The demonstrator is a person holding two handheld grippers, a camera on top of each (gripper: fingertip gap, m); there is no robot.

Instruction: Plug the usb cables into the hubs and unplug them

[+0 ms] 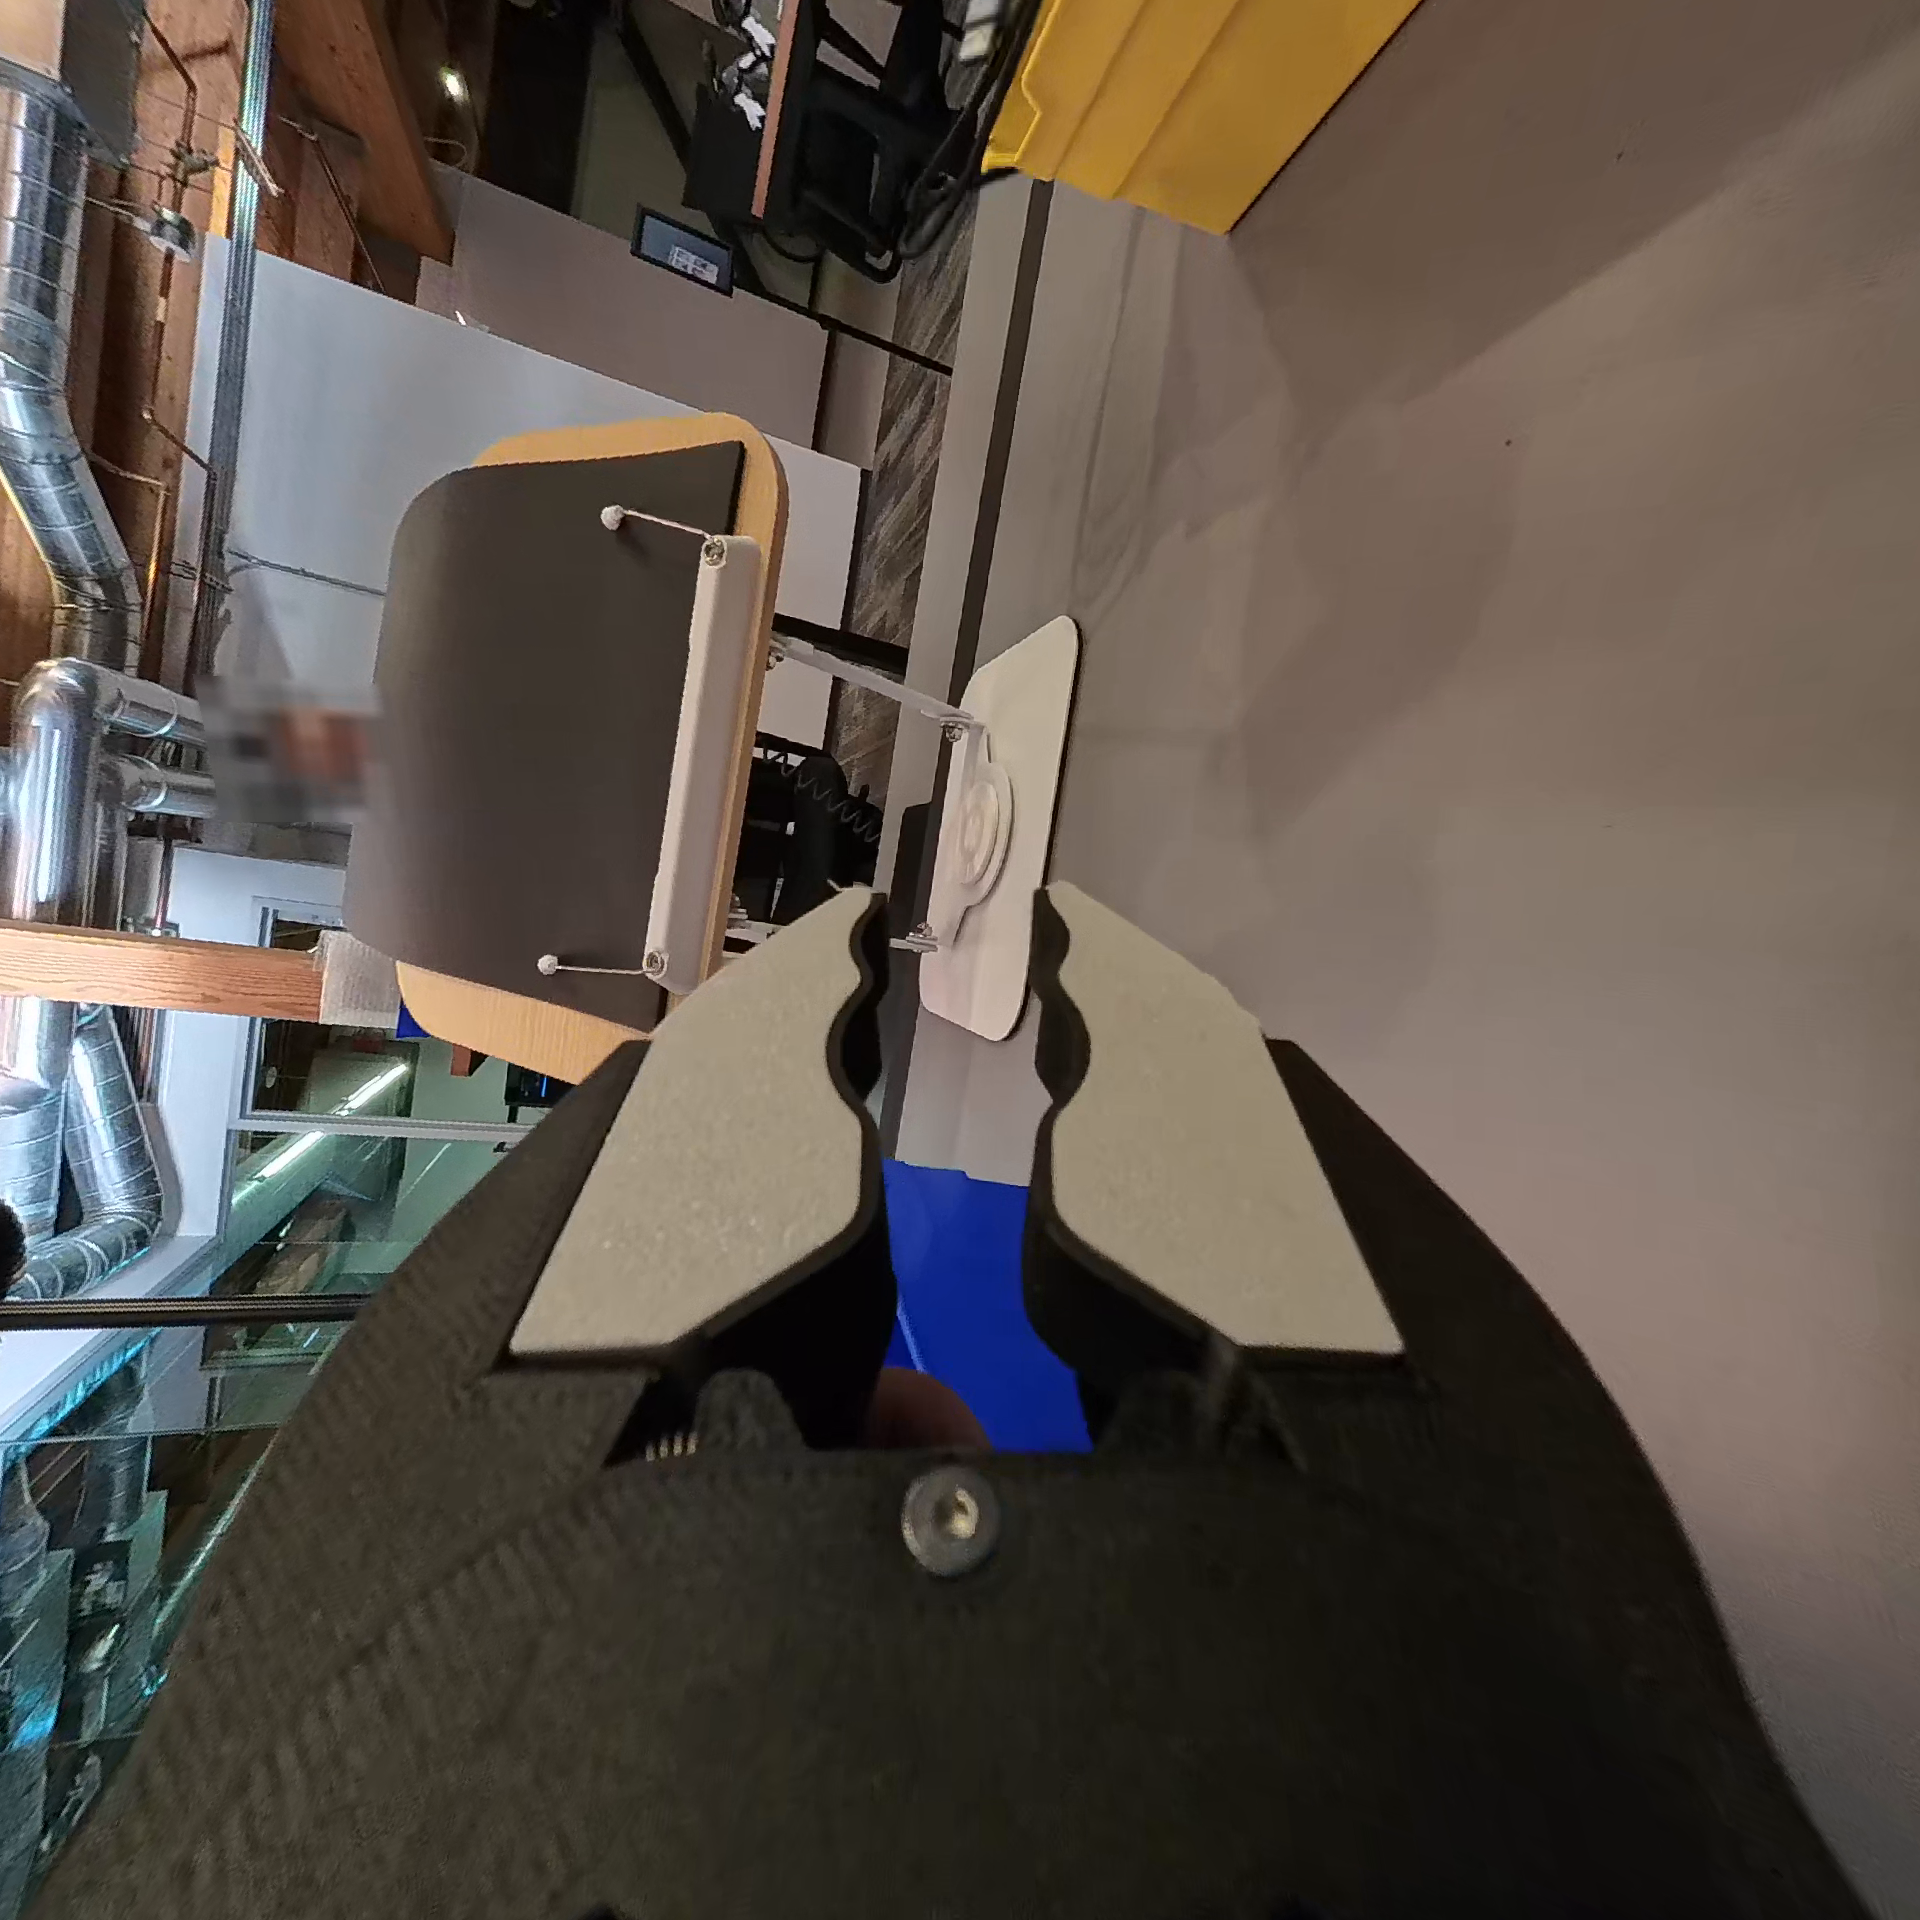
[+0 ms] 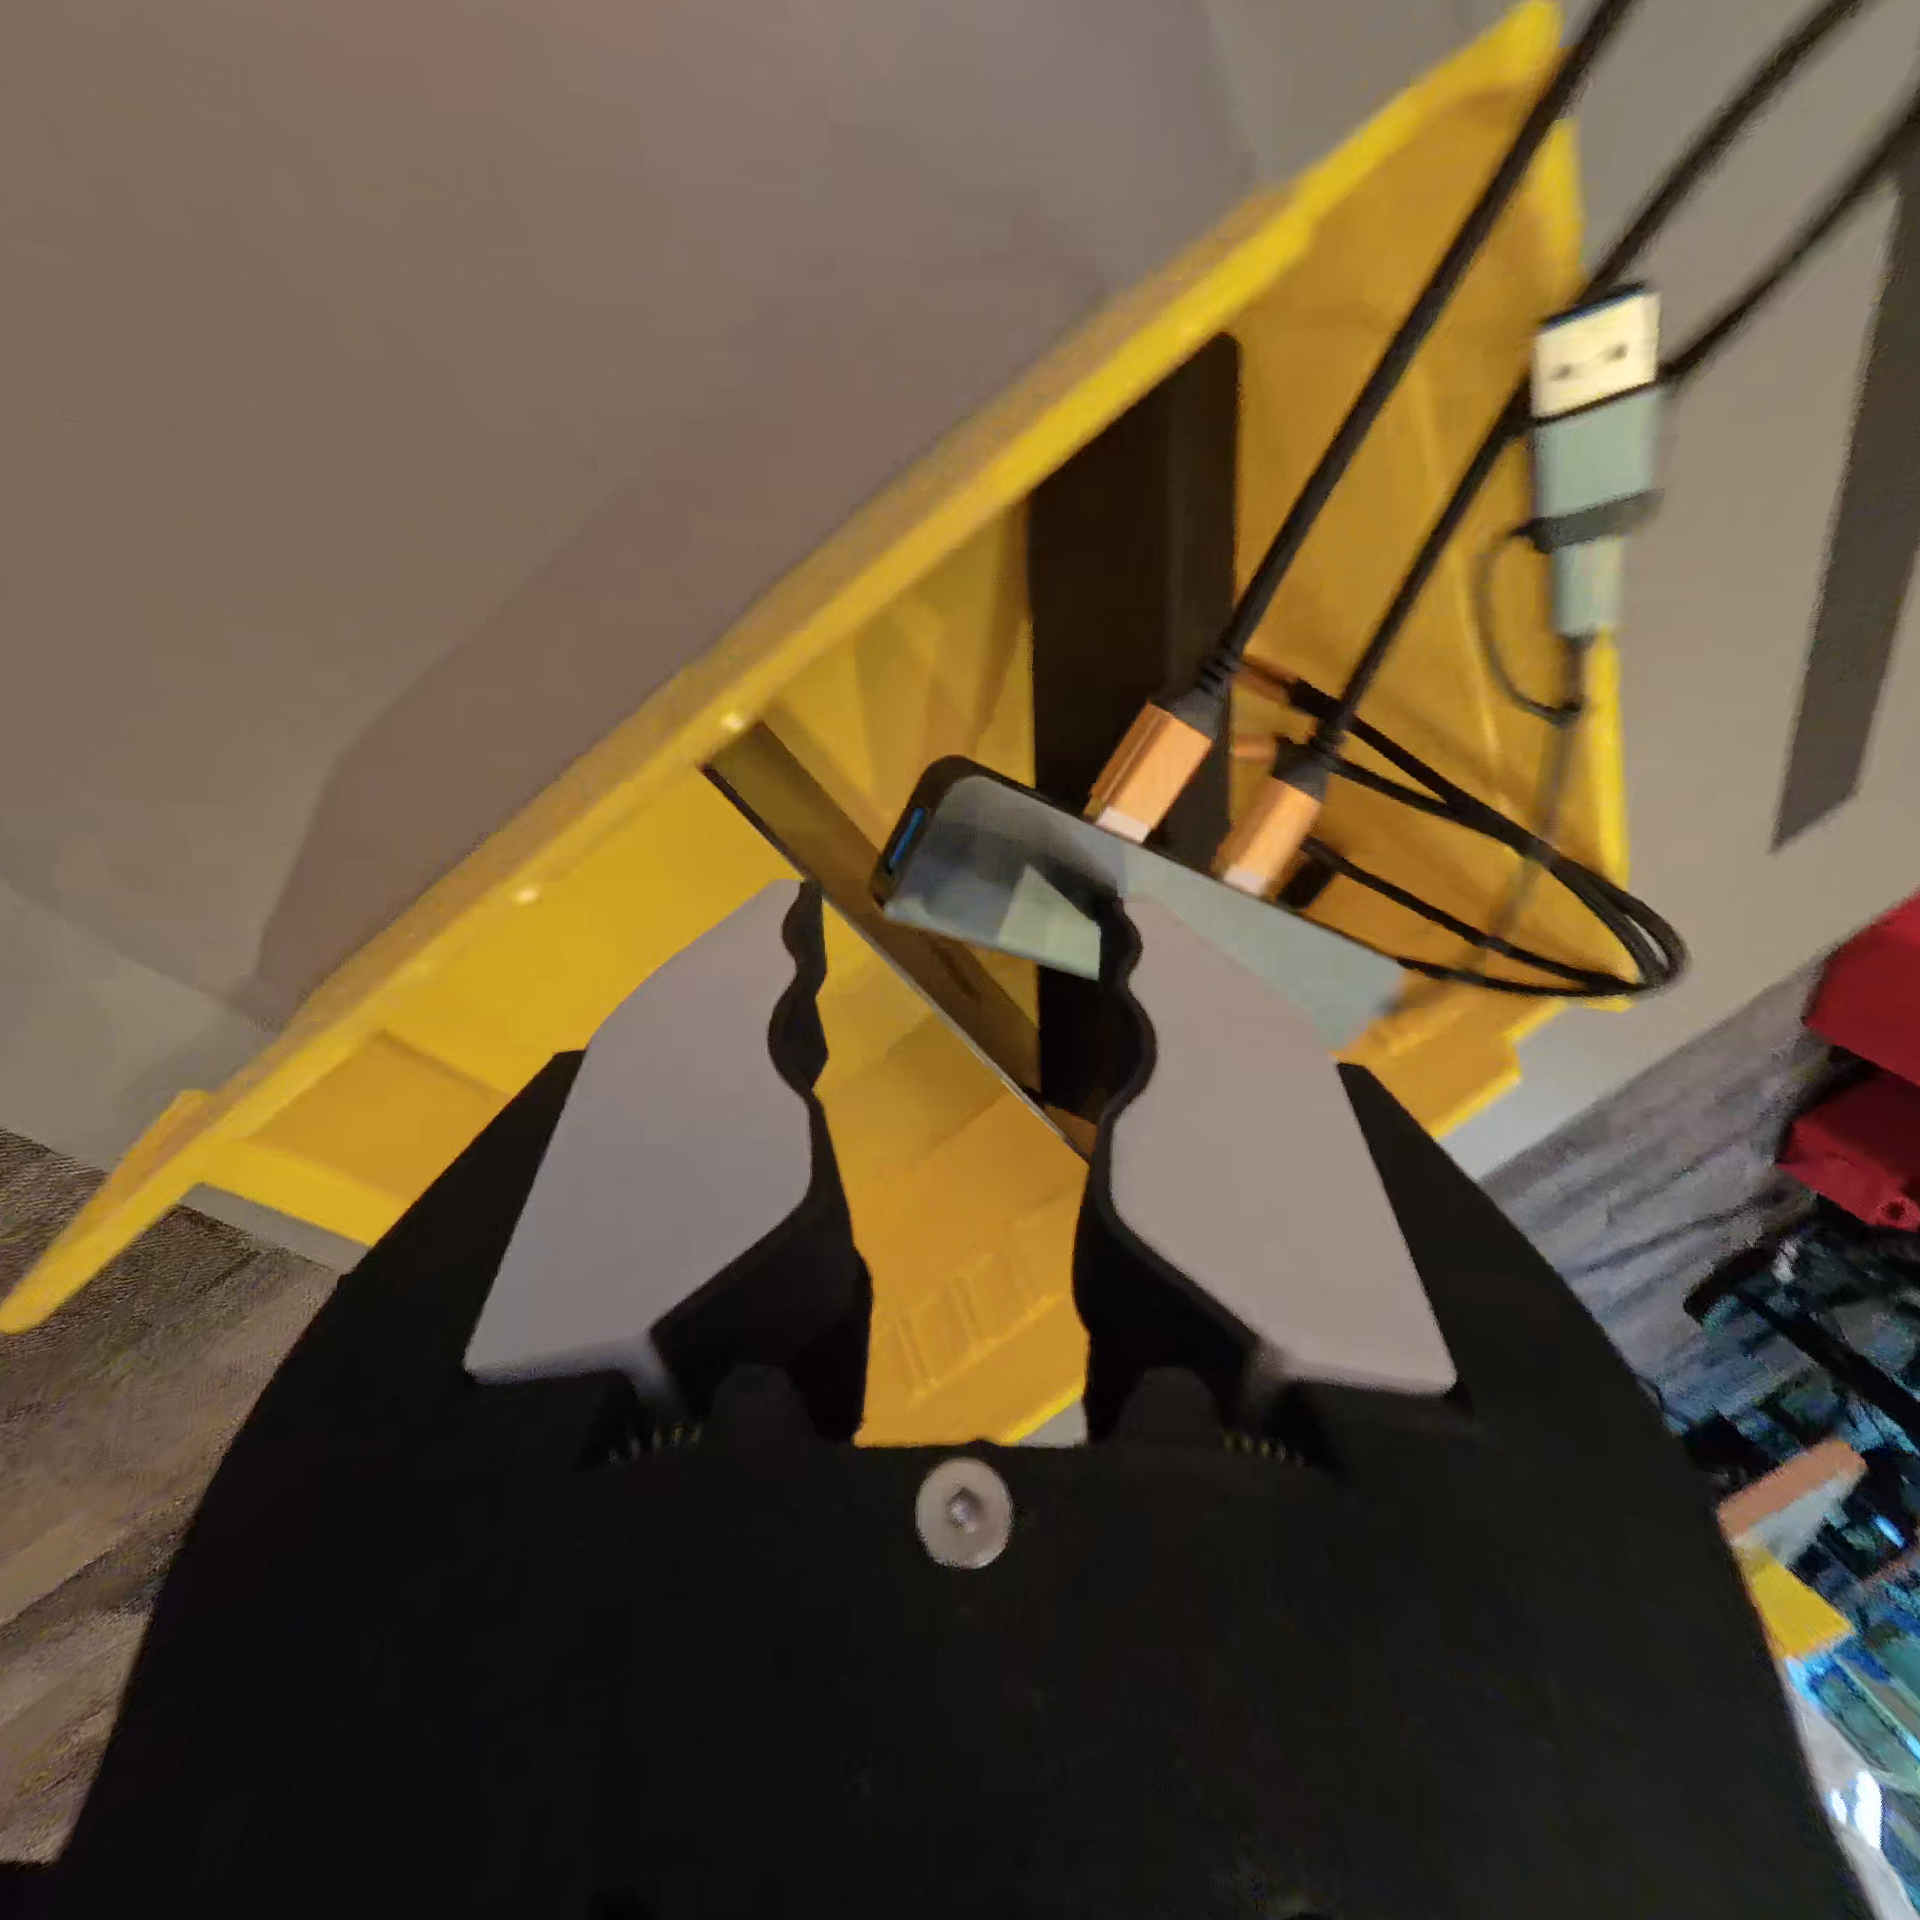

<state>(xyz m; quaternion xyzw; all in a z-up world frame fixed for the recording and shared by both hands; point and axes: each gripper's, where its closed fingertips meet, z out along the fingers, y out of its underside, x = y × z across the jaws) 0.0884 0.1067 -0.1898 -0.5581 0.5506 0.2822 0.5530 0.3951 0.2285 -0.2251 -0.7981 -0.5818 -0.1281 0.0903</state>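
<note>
In the right wrist view a grey USB hub lies tilted over an open yellow bin, just beyond my right gripper. The gripper is open, and its right fingertip covers part of the hub. Two gold-sleeved USB plugs sit in the hub, and their black cables run off to the top right. A grey USB plug with a metal end hangs at the right. The view is motion-blurred. My left gripper is open and empty, turned sideways along the grey table.
The bin also holds black slabs. A red object is at the right edge. In the left wrist view the yellow bin is far off, a white stand base carries a dark panel, and a blue object shows between the fingers. The gap from one gripper's tips to the other's is roughly 35 cm.
</note>
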